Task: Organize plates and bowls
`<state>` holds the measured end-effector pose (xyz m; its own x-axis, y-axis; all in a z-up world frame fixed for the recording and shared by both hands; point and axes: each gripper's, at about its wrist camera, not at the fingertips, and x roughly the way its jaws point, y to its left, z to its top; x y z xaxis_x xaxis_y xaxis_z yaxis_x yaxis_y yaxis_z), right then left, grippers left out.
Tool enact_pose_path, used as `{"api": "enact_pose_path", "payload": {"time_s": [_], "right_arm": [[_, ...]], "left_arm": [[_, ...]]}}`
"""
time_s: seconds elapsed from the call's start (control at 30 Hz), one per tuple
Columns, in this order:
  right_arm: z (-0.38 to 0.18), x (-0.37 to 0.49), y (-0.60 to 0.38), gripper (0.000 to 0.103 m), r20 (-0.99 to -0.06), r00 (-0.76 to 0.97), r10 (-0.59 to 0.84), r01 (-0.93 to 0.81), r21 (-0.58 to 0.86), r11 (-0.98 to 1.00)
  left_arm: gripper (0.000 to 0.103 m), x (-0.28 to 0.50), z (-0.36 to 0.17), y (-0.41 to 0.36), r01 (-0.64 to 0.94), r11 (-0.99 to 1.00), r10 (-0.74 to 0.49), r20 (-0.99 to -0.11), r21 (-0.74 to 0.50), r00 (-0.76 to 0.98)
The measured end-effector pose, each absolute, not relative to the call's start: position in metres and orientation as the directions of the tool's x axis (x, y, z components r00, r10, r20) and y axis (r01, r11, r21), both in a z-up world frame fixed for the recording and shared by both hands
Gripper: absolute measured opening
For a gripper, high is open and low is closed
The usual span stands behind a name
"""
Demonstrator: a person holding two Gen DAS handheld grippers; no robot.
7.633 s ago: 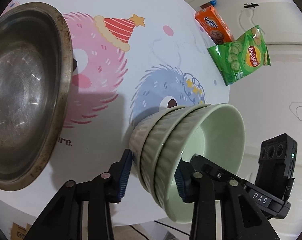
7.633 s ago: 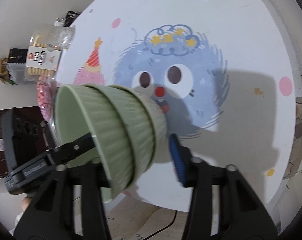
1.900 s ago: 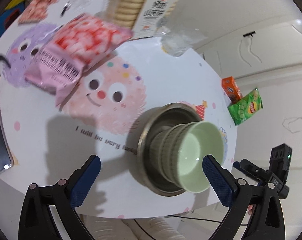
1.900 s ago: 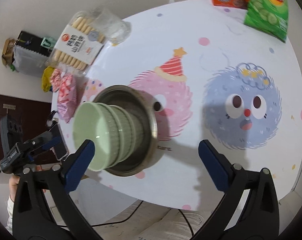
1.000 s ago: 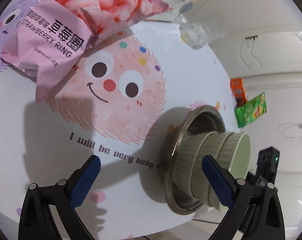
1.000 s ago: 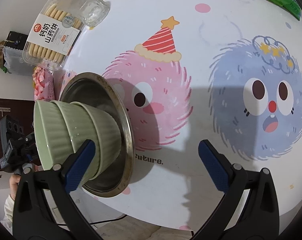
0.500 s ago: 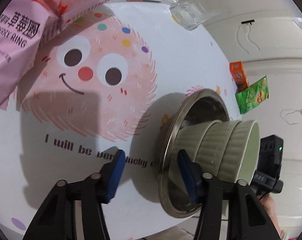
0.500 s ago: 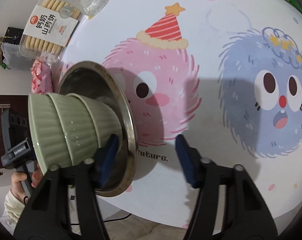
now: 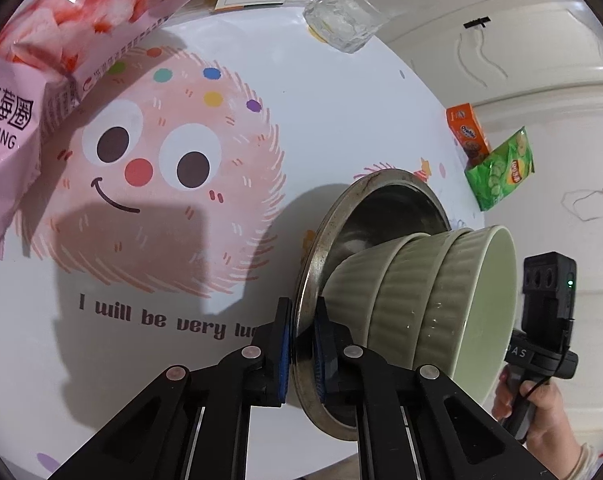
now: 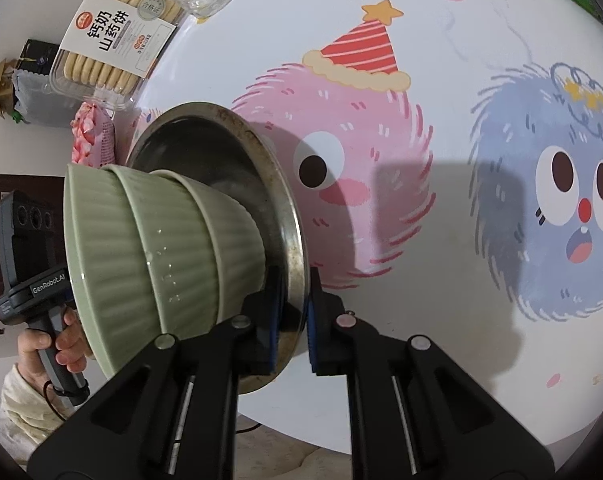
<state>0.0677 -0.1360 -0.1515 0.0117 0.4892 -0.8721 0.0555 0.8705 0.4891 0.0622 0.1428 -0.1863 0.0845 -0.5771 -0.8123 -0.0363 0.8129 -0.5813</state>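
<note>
A steel bowl (image 9: 389,200) (image 10: 205,140) stands on the round printed table (image 9: 181,240) (image 10: 441,160). Three ribbed green bowls (image 9: 429,292) (image 10: 161,240) are stacked inside it. My left gripper (image 9: 301,332) is shut on the steel bowl's rim, one blue pad outside and one inside. My right gripper (image 10: 291,312) is shut on the rim at the opposite side in the same way. Each view shows the other gripper's handle, held by a hand (image 9: 537,404) (image 10: 57,340), beyond the stack.
A pink strawberry-ring snack bag (image 9: 41,64) (image 10: 91,140), a biscuit tray (image 10: 113,36) and a crumpled clear wrapper (image 9: 345,20) lie at the table's far side. An orange box (image 9: 467,132) and a green chip bag (image 9: 501,168) sit near the far edge.
Both grippers went from wide open to shut on the steel bowl's rim, on opposite sides. The left one also slid in closer to the bowl.
</note>
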Motion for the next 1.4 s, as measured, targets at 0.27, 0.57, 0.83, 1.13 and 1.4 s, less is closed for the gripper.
{"api": "enact_pose_path", "payload": {"time_s": [0.27, 0.57, 0.83, 1.13, 1.4], "right_arm": [[-0.149, 0.066, -0.133, 0.013, -0.878, 0.032, 0.478, 0.02, 0.479, 0.878], [-0.14, 0.066, -0.14, 0.014, -0.877, 0.055, 0.476, -0.012, 0.477, 0.879], [-0.129, 0.07, -0.16, 0.014, -0.878, 0.104, 0.468, -0.018, 0.468, 0.883], [-0.122, 0.082, -0.206, 0.014, -0.886, 0.153, 0.438, 0.027, 0.447, 0.894], [-0.123, 0.096, -0.246, 0.014, -0.892, 0.183, 0.414, 0.079, 0.433, 0.898]], "left_arm": [[0.008, 0.063, -0.184, 0.136, -0.028, 0.833, -0.547, -0.831, -0.552, 0.103], [0.008, 0.066, -0.178, 0.124, -0.001, 0.839, -0.54, -0.832, -0.545, 0.125], [0.008, 0.078, -0.17, 0.1, 0.026, 0.837, -0.545, -0.826, -0.547, 0.142], [0.008, 0.096, -0.161, 0.045, 0.079, 0.836, -0.549, -0.824, -0.543, 0.141], [0.008, 0.115, -0.168, 0.008, 0.107, 0.837, -0.547, -0.828, -0.537, 0.124]]}}
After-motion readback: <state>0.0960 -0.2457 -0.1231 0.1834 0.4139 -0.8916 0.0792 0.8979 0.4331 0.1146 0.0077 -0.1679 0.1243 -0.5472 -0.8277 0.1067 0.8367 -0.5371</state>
